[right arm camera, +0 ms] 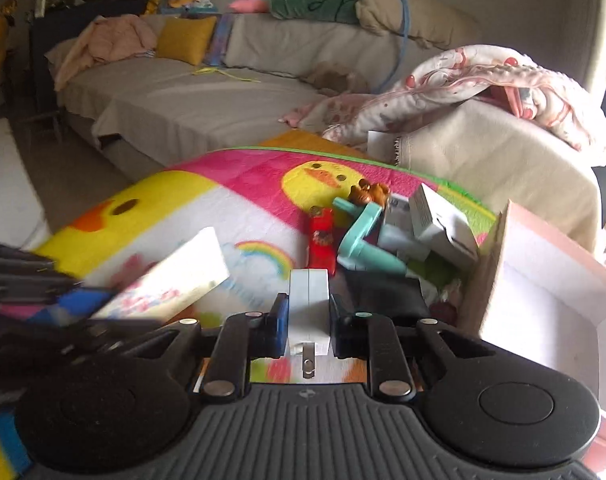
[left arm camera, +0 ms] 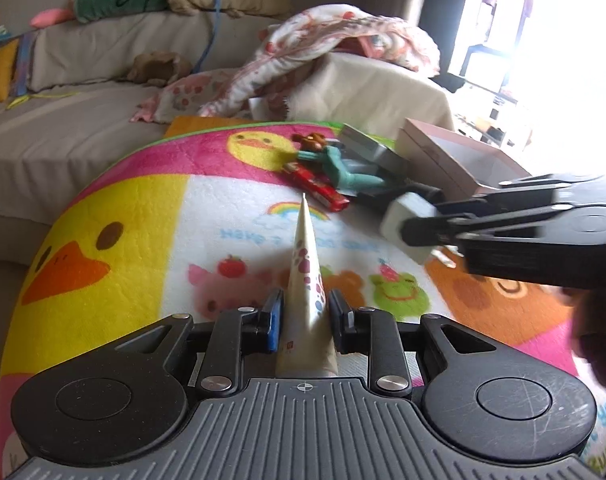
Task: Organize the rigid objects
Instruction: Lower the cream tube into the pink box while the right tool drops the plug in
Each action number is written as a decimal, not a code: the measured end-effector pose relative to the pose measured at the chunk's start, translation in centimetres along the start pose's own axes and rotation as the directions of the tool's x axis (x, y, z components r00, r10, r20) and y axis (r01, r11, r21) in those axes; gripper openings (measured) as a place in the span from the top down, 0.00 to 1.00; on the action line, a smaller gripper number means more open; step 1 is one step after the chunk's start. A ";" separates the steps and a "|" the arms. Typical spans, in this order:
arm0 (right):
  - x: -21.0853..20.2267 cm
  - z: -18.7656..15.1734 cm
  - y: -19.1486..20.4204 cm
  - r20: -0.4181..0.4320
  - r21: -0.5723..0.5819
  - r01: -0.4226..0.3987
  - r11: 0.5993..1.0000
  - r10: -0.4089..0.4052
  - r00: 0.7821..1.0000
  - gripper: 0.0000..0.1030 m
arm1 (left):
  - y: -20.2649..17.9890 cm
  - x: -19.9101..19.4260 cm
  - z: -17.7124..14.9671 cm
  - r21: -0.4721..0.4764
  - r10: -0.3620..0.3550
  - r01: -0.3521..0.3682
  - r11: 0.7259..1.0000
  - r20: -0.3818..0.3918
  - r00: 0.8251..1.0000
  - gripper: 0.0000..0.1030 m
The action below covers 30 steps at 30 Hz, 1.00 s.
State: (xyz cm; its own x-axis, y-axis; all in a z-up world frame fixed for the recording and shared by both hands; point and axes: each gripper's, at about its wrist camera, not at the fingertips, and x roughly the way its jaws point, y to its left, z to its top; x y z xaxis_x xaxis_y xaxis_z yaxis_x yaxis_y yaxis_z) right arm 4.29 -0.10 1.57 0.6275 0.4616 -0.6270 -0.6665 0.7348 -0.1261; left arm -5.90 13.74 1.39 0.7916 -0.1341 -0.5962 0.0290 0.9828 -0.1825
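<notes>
The left gripper (left arm camera: 305, 316) is clamped on a flat cream tube (left arm camera: 307, 280) printed with pink paw marks. The tube's crimped end sits between the jaws, and its body extends forward above the cartoon play mat (left arm camera: 143, 200).

The right gripper (right arm camera: 307, 320) grips a white plug adapter (right arm camera: 309, 304) between its blue pads (right arm camera: 279, 326). The adapter's metal prong points back toward the camera.

Ahead of both grippers, a cluster lies on the mat: a red packet (right arm camera: 322, 240), a teal stand (right arm camera: 359, 236), a small brown bear figure (right arm camera: 369, 193) and white boxes (right arm camera: 439, 224). An open pink cardboard box (right arm camera: 543, 280) stands just right of the cluster. A draped sofa (right arm camera: 223, 92) lies beyond.
</notes>
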 end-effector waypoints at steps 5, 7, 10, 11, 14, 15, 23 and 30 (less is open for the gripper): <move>-7.0 -4.2 -2.5 0.006 0.023 0.021 1.000 -0.021 1.000 0.81 | -4.3 -1.1 -1.4 0.165 -0.071 0.078 0.983 -0.046 0.996 0.73; -9.6 -6.3 -3.6 0.004 0.038 0.070 0.997 -0.070 0.998 0.81 | -6.5 -1.7 -2.1 0.239 -0.103 0.119 0.964 -0.076 0.992 0.73; -12.6 -8.9 -5.2 0.002 0.067 0.140 0.988 -0.141 0.990 0.81 | -9.6 -2.7 -2.5 0.313 -0.165 0.189 0.931 -0.103 0.981 0.73; -13.7 -9.7 -5.8 0.006 0.082 0.162 0.983 -0.163 0.987 0.81 | -10.6 -3.1 -2.2 0.338 -0.181 0.206 0.919 -0.103 0.978 0.73; -16.5 -10.9 -7.4 0.041 0.137 0.195 0.971 -0.203 0.978 0.81 | -13.1 -4.3 -0.1 0.384 -0.231 0.238 0.892 -0.066 0.971 0.73; -17.4 -11.0 -7.9 0.060 0.152 0.203 0.967 -0.214 0.975 0.81 | -13.9 -4.7 1.3 0.398 -0.255 0.250 0.883 -0.041 0.966 0.74; -21.2 -5.4 -12.1 0.294 0.193 0.304 0.933 -0.351 0.889 0.81 | -20.0 -4.3 16.1 0.448 -0.379 0.271 0.852 0.170 0.910 0.73; -17.1 -1.2 -16.2 0.330 0.288 0.345 0.893 -0.431 0.840 0.37 | -20.3 6.3 20.6 0.269 -0.328 0.296 0.916 0.082 0.941 0.72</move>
State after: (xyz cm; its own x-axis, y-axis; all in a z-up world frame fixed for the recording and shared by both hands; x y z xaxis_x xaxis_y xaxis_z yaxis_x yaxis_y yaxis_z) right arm 3.87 -20.53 13.42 0.9470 0.2354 -0.2186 -0.2631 0.9588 -0.1073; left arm 11.07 -4.40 17.47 0.7855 -0.4383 -0.4369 0.4254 0.8952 -0.1332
